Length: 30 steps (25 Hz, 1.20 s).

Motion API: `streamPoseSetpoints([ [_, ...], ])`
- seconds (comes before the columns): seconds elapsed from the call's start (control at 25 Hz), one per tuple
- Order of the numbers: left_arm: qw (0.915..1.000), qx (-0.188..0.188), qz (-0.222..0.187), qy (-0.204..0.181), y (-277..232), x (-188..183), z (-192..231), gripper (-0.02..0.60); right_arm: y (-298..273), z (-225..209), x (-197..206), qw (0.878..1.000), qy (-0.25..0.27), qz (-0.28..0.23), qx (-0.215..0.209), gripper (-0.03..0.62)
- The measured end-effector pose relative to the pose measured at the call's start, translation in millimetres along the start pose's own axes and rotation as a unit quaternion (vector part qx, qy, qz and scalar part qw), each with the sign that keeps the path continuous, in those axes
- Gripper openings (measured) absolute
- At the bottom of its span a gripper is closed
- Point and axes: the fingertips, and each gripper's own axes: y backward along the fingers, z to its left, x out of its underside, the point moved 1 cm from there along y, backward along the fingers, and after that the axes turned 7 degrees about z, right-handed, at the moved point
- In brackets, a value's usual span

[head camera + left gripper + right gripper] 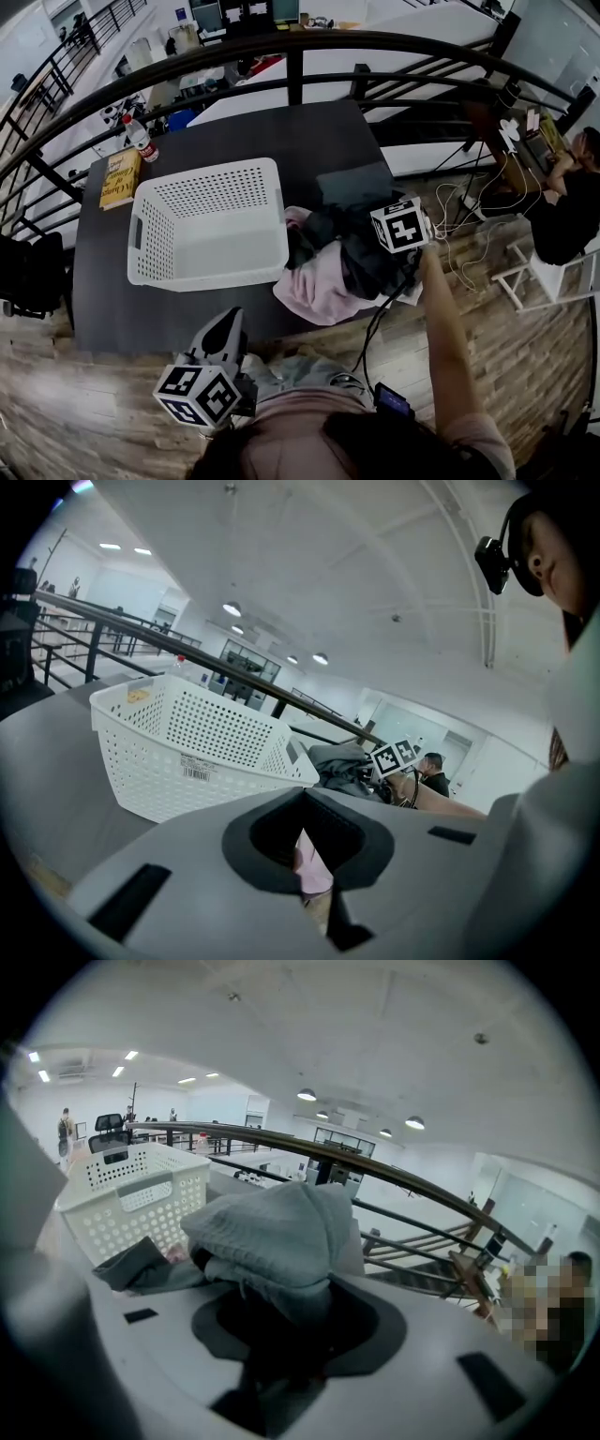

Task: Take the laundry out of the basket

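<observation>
The white perforated basket (206,178) stands empty on the dark table (309,141); it also shows in the left gripper view (187,742) and the right gripper view (131,1199). Right of it lies a laundry pile: a pink cloth (319,286) under dark garments (352,248). My right gripper (375,258) is low over that pile. A grey garment (277,1232) is bunched in its jaws (281,1312) and hides the fingertips. My left gripper (228,323) hovers at the table's front edge, away from the pile, shut and empty; pink cloth shows through its mouth (314,874).
A yellow book (119,178) and a bottle (142,141) lie at the table's far left corner. A curved black railing (300,47) runs behind the table. A person (572,206) sits at the right, with cables (459,216) on the wooden floor.
</observation>
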Motion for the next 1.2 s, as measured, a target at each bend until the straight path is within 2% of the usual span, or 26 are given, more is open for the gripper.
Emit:
streamPoseSetpoints([
  [0.2, 1.0000, -0.001, 0.002, -0.001, -1.3, -5.4, 1.5, -0.002, -15.1, -12.2, -0.8, 0.999, -0.037, -0.001, -0.010, 0.190],
  [0.44, 1.0000, -0.004, 0.005, 0.000, -3.2, -4.8, 1.6, -0.002, -31.5, -17.5, -6.4, 0.998, -0.047, 0.010, -0.033, 0.221],
  [0.8, 1.0000, -0.003, 0.002, 0.005, -6.0, -4.8, 0.8, -0.002, -6.8, -31.0, -25.1, 0.998, -0.053, -0.022, -0.028, 0.253],
  [1.2, 0.9999, 0.010, 0.001, 0.003, 0.8, -3.0, 1.0, -0.002, 14.9, -18.2, -31.2, 0.998, -0.046, -0.035, -0.028, 0.253],
])
